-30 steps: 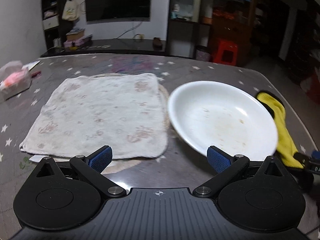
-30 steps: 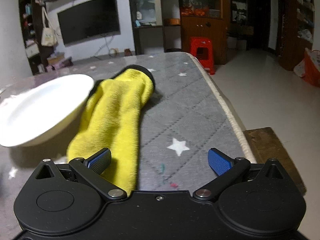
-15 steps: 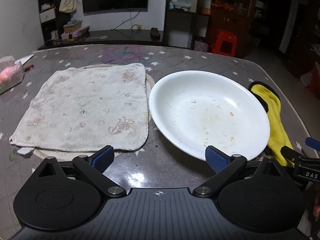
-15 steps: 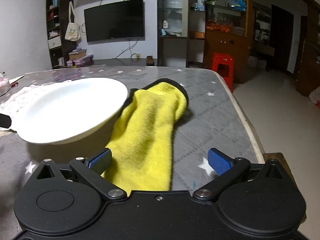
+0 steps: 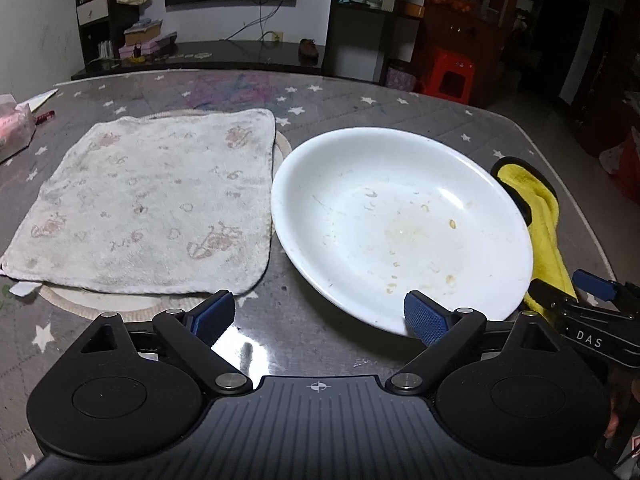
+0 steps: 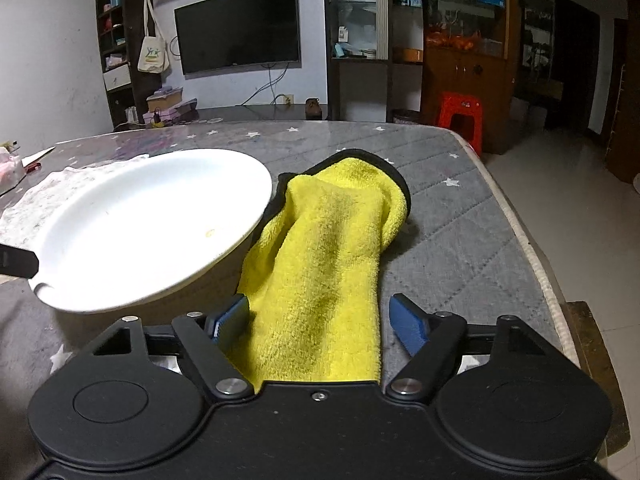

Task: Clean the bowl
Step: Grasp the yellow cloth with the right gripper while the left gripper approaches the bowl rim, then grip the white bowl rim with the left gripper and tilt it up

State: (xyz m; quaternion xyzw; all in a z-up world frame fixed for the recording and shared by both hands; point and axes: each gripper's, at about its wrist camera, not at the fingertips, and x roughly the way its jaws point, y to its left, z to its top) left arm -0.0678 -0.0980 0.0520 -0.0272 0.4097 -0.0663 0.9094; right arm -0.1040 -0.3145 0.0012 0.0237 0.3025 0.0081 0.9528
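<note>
A shallow white bowl (image 5: 400,220) with food specks and a greasy smear sits on the grey star-patterned table; it also shows in the right wrist view (image 6: 144,224). My left gripper (image 5: 320,316) is open, its right pad at the bowl's near rim, not gripping. A yellow cloth (image 6: 324,264) lies to the right of the bowl, partly under its rim, also seen in the left wrist view (image 5: 544,236). My right gripper (image 6: 320,320) is open and straddles the cloth's near end, with its fingers on either side.
A stained white towel (image 5: 148,204) lies flat left of the bowl over a round mat. A pink packet (image 5: 12,128) sits at the far left. The table's right edge (image 6: 520,232) drops to the floor. A red stool (image 6: 458,116) stands beyond.
My left gripper has moved closer to the bowl's near rim. My right gripper has swung left and forward so the yellow cloth now lies between its fingers, which have narrowed somewhat.
</note>
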